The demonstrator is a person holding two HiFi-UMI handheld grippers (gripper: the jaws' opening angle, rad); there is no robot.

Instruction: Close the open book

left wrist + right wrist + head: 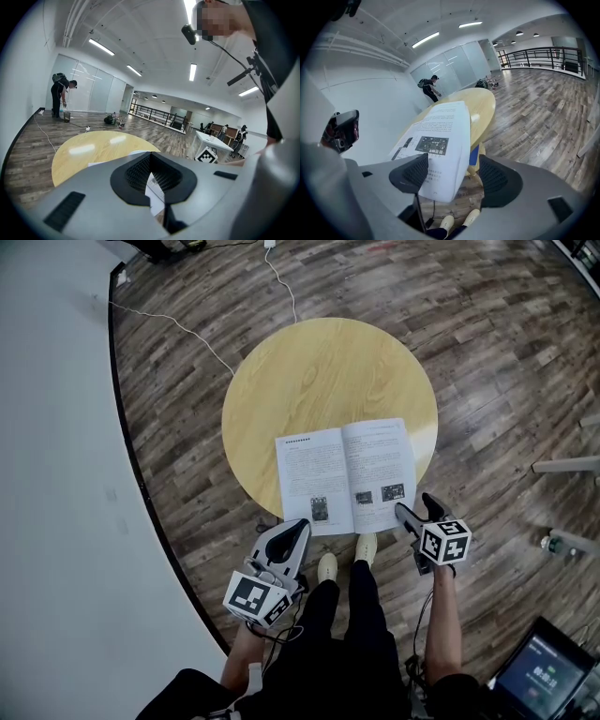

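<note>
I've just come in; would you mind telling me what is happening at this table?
A person standing at the round table holds a gripper in each hand by an open book lying flat. The right gripper has its jaws open either side of the right page's near corner, not pressing it. The left gripper is shut beside the near left corner. The book is not yet closed.

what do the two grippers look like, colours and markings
The left gripper and right gripper both have light grey moulded shells and black ribbed pads on the jaws. Each carries a white cube printed with black square markers.
</note>
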